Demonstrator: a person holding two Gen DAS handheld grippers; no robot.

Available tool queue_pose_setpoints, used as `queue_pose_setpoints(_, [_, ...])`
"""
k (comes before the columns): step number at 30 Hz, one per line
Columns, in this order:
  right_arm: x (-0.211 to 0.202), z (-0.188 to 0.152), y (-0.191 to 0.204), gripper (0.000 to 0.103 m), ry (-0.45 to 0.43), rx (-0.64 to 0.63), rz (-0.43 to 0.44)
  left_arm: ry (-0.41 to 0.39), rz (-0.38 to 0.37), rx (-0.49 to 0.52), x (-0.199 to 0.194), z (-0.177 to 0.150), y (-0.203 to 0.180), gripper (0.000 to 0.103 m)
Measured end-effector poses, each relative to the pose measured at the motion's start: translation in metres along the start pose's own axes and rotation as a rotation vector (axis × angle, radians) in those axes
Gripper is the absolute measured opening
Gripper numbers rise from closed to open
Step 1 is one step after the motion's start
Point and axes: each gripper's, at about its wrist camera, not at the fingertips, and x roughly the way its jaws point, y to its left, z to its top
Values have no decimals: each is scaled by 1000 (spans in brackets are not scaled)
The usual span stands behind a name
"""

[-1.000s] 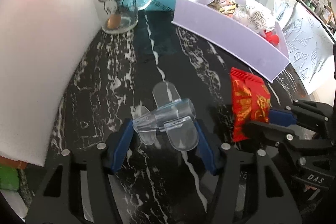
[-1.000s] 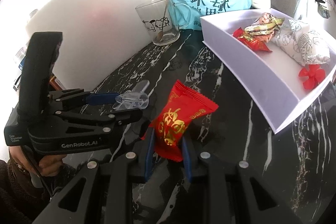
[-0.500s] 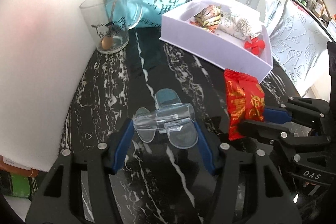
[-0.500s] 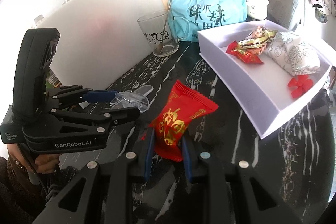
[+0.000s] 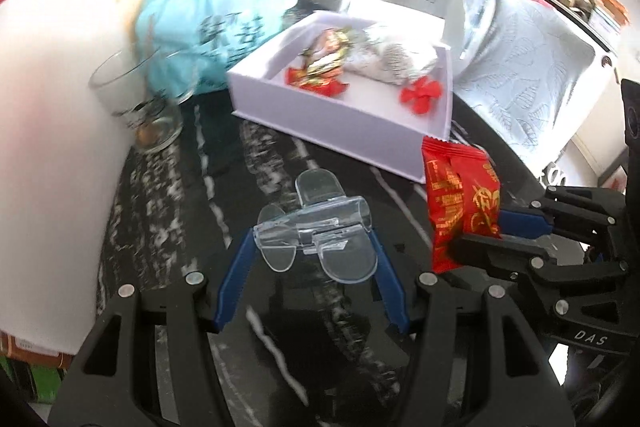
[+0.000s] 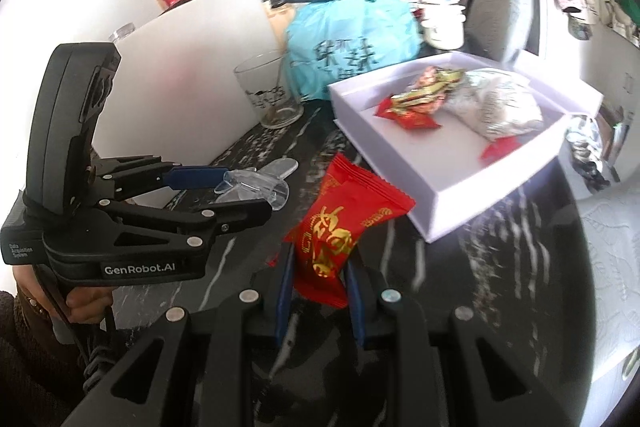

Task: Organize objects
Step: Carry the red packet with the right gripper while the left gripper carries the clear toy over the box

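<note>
Claws both grip: left claw (image 5: 314,247) half-open around clear clip (image 5: 316,231), right claw (image 6: 320,275) narrow on red packet (image 6: 344,223).

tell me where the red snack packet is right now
The red snack packet is clamped in the right tongs, above the black marble table, just short of the white box.

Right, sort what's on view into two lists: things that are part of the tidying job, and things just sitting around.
Part of the job:
- clear plastic clip, held in the left gripper
- red snack packet, held in the right gripper
- white box with wrapped sweets already inside

Just lying about:
- glass mug
- blue bag
- white board
</note>
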Motion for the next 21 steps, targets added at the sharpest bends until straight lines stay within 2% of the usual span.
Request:
queue_pose_setpoints(11, [-26,-15,-27,25,-21,65,-58,9,-72,106,7,12,-46,57])
queue_pose_setpoints(21, [-36,-10,-45,25,-36,88,-71,-1,-104,166,11,30,-72,57])
